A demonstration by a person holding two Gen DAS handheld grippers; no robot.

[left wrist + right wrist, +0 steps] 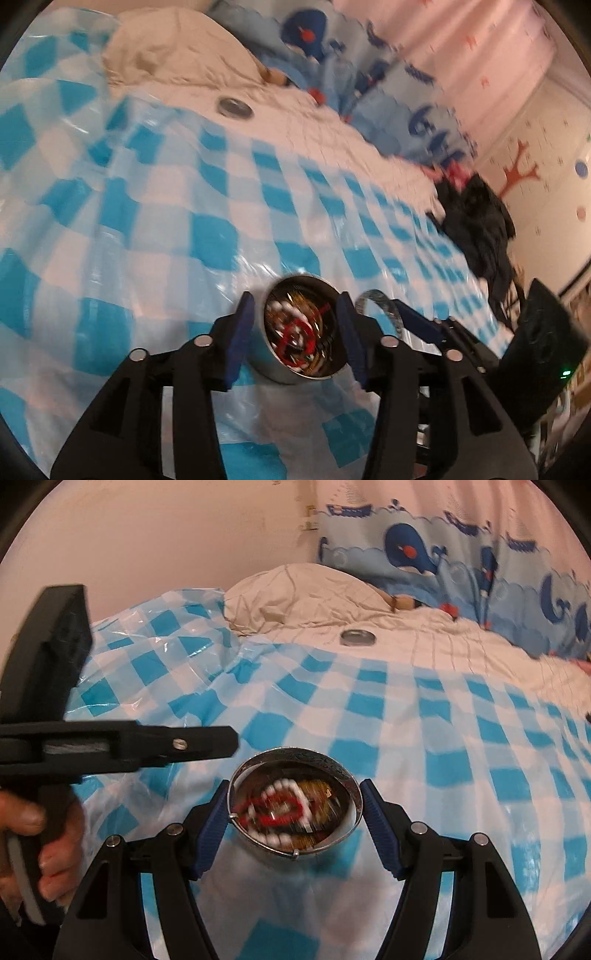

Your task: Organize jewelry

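A round, lidless silver metal tin [303, 329] heaped with red-and-white bead strands [284, 812] and gold pieces sits upright between the right claw's [295, 819] spread fingers, with a silver bangle [295, 771] around its rim.

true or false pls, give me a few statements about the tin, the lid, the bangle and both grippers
1. The tin holds red and white beads. True.
2. The lid sits on the tin. False: it lies apart, further back on the cream bedsheet.
3. The right gripper holds a silver bangle. True.
4. The tin stands on a green striped cover. False: it stands on a blue and white checked sheet.
5. The left gripper is shut. False: it is open, and in its own view the tin shows between its fingers.
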